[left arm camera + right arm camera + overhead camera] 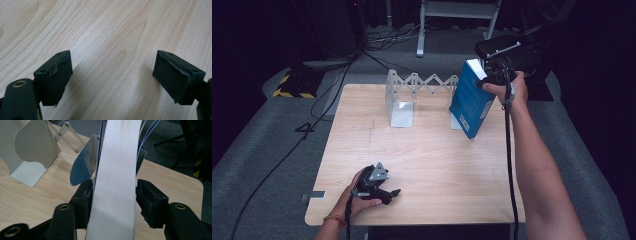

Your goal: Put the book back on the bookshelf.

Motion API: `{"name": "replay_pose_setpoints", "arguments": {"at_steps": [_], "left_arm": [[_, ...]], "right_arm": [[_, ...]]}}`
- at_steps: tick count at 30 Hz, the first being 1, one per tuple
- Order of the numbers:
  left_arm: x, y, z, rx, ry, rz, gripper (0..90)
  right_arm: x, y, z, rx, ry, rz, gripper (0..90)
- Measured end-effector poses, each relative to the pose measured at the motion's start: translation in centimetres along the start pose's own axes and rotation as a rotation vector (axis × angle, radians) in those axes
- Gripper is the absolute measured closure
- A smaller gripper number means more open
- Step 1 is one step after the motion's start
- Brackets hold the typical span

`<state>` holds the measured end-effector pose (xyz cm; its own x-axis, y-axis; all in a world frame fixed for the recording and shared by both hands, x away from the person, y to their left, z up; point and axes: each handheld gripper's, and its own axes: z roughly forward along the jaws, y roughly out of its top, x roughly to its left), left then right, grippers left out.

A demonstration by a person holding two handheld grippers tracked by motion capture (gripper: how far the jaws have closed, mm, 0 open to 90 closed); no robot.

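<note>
**Book between the right jaws at the rack**

The blue book (471,97) stands tilted at the far right of the table (422,150), its lower corner on the wood and its top leaning toward the right gripper (492,75), which meets it at the upper edge. In the right gripper view the book's white page edge (117,182) runs up between the two black jaws. The left pad lies against the cover or just beside it; a narrow gap shows between the right pad and the pages, so the jaws stand loosened around the book rather than pressing it. The book leans against a metal plate of the rack (422,87), the folding bookend rack that spans the table's far edge; another plate (32,157) stands well apart to the left, with bare wood between them.

The book sits near the table's right edge and far edge; beyond both lies grey carpet. Toward the near side the wood is free.

The left gripper (384,187) rests near the near edge, well apart from the book. In the left gripper view its jaws stand wide with nothing between them, over bare wood (112,37).
</note>
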<state>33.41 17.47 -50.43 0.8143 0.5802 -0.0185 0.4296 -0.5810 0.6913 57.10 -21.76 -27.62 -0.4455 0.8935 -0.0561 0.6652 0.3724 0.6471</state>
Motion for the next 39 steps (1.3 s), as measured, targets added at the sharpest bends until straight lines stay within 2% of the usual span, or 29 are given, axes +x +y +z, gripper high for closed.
{"name": "replay_pose_setpoints", "arguments": {"at_steps": [2, 9, 11, 13, 15, 21, 28, 32, 35, 39], "left_arm": [[0.0, 0.0, 0.0, 0.0, 0.002, -0.002, 16.4], [0.0, 0.0, 0.0, -0.001, 0.003, -0.002, 16.4], [0.0, 0.0, 0.0, 0.0, 0.002, -0.003, 16.4], [0.0, 0.0, 0.0, 0.0, 0.001, -0.003, 16.4], [0.0, 0.0, 0.0, 0.0, 0.001, -0.003, 16.4], [0.0, 0.0, 0.0, -0.001, 0.002, -0.003, 16.4], [0.0, 0.0, 0.0, 0.0, 0.002, -0.003, 16.4], [0.0, 0.0, 0.0, 0.0, 0.003, -0.002, 16.3], [-0.1, 0.0, 0.0, -0.001, 0.003, -0.005, 16.3], [-0.1, 0.0, 0.0, -0.001, 0.003, -0.005, 16.3]], "right_arm": [[0.1, -0.4, -0.3, -0.015, -0.011, -0.017, 45.2], [0.1, -1.4, -1.1, -0.034, 0.007, -0.032, 39.9], [0.0, -1.7, -1.4, -0.04, 0.019, -0.057, 38.5], [0.0, -2.0, -1.7, -0.051, 0.016, -0.064, 36.6], [-0.1, -2.3, -1.8, -0.047, 0.031, -0.073, 35.1], [-0.3, -3.0, -2.2, -0.054, 0.045, -0.083, 34.2], [-0.1, -4.1, -2.8, -0.052, 0.042, -0.144, 32.9], [-0.3, -4.7, -3.1, -0.063, 0.05, -0.154, 32.1], [-0.5, -5.5, -3.3, -0.061, 0.058, -0.179, 31.5], [-0.7, -6.2, -3.6, -0.065, 0.048, -0.197, 31.4]]}}
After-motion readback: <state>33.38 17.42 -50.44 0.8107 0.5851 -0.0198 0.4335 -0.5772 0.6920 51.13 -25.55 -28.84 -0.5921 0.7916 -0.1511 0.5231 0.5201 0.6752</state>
